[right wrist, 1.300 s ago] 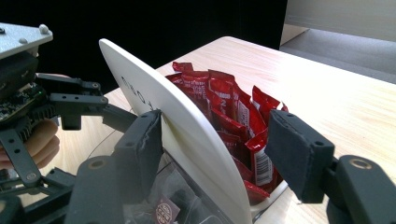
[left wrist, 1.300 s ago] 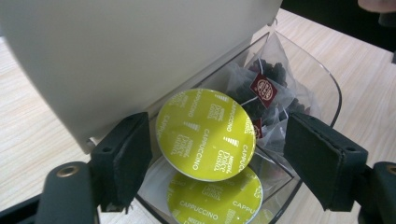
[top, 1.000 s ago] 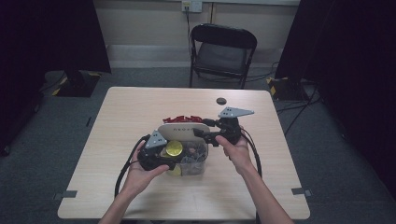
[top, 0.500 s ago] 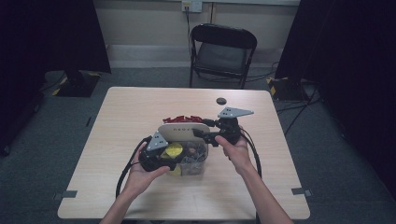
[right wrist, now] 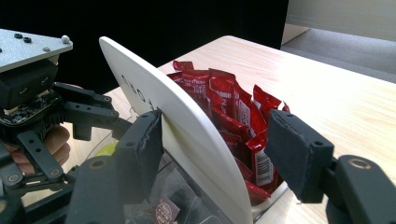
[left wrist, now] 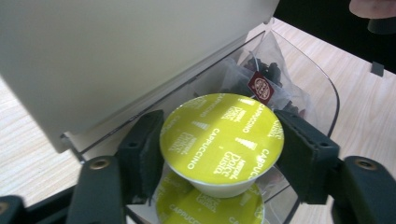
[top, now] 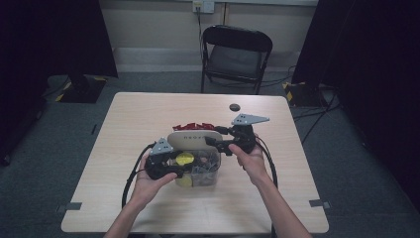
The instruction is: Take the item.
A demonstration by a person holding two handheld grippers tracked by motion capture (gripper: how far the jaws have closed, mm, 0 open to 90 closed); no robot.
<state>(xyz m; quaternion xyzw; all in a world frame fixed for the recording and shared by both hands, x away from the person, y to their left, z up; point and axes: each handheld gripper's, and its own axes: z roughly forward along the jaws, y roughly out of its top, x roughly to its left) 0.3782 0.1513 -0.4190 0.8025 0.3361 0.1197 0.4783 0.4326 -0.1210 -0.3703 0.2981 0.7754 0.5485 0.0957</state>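
Left gripper view looks right down on a yellow-green coffee pod (left wrist: 222, 140) with "CAPPUCCINO" printed on its top. The left gripper (left wrist: 219, 149) has just been closing its jaws, and now both pads press the pod's sides. A second pod (left wrist: 210, 210) lies under it, so two pods show, plus one tea bag (left wrist: 266, 84) with a red tag. All sit inside a clear box (left wrist: 322, 88) near the middle of the desk (top: 148, 114).

Right gripper view shows a row of red packets (right wrist: 224, 112) behind the white lid (right wrist: 187, 126). The right gripper (right wrist: 215, 140) has its jaws on both sides of the raised lid; I cannot tell if they pinch it.

High view shows bare desk all around the box, and one small dark disc (top: 234, 107) near the far edge.
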